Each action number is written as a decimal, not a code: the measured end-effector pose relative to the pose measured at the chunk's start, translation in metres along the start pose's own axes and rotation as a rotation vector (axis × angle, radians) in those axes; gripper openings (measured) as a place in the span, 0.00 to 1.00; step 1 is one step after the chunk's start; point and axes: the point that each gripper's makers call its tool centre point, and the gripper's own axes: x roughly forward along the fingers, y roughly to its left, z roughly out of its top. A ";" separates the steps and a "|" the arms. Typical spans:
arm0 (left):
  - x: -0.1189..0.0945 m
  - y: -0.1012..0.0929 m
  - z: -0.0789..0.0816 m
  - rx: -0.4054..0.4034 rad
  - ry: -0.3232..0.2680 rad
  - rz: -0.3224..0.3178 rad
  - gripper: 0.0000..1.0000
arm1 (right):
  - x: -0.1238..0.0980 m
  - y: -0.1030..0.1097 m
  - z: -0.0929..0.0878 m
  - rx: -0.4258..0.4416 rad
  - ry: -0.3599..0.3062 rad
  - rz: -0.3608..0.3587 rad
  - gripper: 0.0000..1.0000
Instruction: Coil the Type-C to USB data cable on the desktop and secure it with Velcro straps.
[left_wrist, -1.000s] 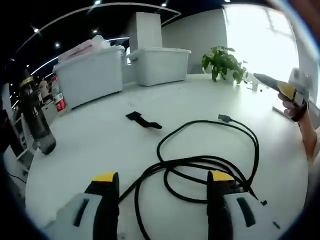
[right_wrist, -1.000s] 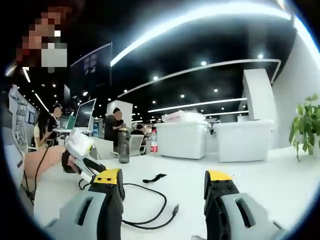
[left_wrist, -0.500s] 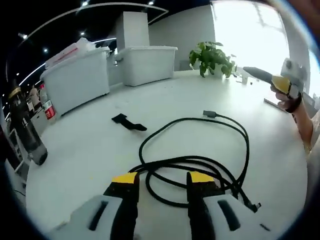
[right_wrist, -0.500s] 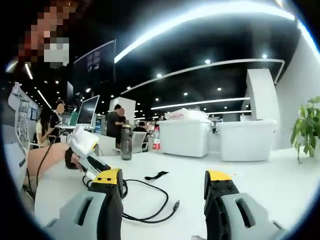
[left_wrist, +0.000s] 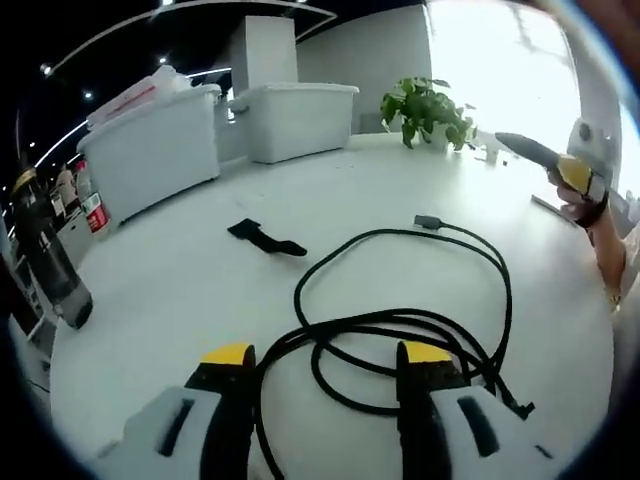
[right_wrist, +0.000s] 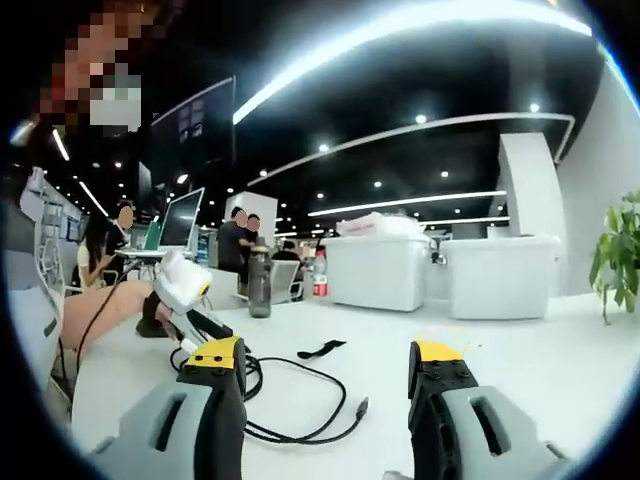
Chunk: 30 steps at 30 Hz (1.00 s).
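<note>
A black data cable (left_wrist: 370, 322) lies in loose loops on the white table (left_wrist: 180, 290), one plug (left_wrist: 427, 221) at the far end. A black Velcro strap (left_wrist: 262, 236) lies flat beyond it on the left. My left gripper (left_wrist: 327, 355) hovers open just over the near loops, holding nothing. The right gripper (left_wrist: 560, 165) shows at the right edge, held up in a hand. In the right gripper view, my right gripper (right_wrist: 327, 352) is open and empty above the table; the cable (right_wrist: 330, 388), strap (right_wrist: 322, 349) and left gripper (right_wrist: 190, 300) lie ahead on the left.
Two large white bins (left_wrist: 150, 140) (left_wrist: 300, 115) and a potted plant (left_wrist: 425, 105) stand at the table's far side. A dark bottle (left_wrist: 45, 260) stands at the left edge. People sit by a monitor (right_wrist: 180, 222) in the background.
The left gripper's jaws narrowed over the cable half a second ago and have spread apart again. The right gripper view has barely shifted. The cable and strap lie as before.
</note>
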 end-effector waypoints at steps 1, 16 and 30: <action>0.000 -0.001 -0.001 -0.012 0.004 -0.007 0.62 | 0.000 0.000 -0.001 0.002 0.002 0.001 0.64; 0.003 -0.015 -0.001 0.092 0.042 -0.021 0.21 | 0.004 -0.003 -0.004 0.005 0.014 0.003 0.64; 0.008 -0.017 0.011 0.181 -0.060 0.043 0.04 | 0.044 0.011 -0.003 -0.089 0.073 0.100 0.65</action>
